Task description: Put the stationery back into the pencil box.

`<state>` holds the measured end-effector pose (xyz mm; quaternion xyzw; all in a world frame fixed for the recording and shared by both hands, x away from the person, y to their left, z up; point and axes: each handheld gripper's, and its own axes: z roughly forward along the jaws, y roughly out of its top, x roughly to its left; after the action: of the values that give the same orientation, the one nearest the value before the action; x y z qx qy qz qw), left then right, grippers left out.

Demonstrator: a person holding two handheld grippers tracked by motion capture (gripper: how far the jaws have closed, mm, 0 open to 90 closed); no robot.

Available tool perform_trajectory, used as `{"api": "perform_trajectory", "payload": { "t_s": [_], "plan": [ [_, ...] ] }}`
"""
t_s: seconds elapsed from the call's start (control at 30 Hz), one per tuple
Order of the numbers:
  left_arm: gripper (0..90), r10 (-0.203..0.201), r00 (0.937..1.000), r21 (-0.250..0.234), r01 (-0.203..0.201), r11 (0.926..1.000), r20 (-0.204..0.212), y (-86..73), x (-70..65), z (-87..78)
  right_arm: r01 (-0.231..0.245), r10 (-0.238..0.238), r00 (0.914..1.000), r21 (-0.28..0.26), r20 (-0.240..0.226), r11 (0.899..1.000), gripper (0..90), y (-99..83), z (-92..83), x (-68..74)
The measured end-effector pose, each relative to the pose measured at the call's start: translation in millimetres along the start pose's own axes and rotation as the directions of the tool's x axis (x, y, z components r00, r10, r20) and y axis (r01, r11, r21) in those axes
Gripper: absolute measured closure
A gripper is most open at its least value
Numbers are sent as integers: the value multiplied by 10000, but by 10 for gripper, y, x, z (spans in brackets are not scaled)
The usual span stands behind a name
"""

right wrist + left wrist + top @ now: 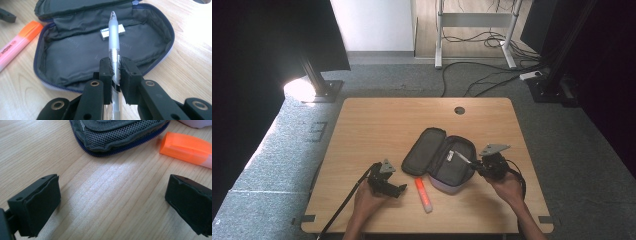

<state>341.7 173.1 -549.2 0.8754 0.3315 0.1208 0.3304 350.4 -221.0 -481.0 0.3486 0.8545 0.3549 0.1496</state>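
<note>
Grey carpeted floor with cables, a white desk frame at the back, dark curtains either side. In the middle, a wooden table with a round cable hole near its far edge.

Near the table's centre, an open pencil case, grey lining up, lid flap folded out to the left, blue zip around the rim. Inside it, a small white eraser lying flat on the lining. Just in front of the case on the bare wood, an orange-and-pink highlighter, orange cap pointing away from the person.

Left gripper low over the table at the near left, held in the person's left hand; jaws spread wide apart, nothing between them, bare wood below, the case's edge and the highlighter's orange cap just ahead.

Right gripper at the case's right edge, held in the right hand; jaws clenched on a translucent pen, gripped near its lower half, tip pointing forward over the open case, above the eraser.
</note>
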Motion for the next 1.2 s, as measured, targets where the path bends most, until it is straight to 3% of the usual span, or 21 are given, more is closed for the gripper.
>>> {"api": "perform_trajectory", "payload": {
  "t_s": [0.6,1.2],
  "plan": [
    [0,-1,10000,1,1,10000,-3,0,0,0,-355,351,9986,99,397,9993,785,231,328,-41],
    [0,-3,10000,-1,3,10000,-4,0,-1,0,-631,604,9960,396,661,9972,783,270,630,-66]
  ]
}}
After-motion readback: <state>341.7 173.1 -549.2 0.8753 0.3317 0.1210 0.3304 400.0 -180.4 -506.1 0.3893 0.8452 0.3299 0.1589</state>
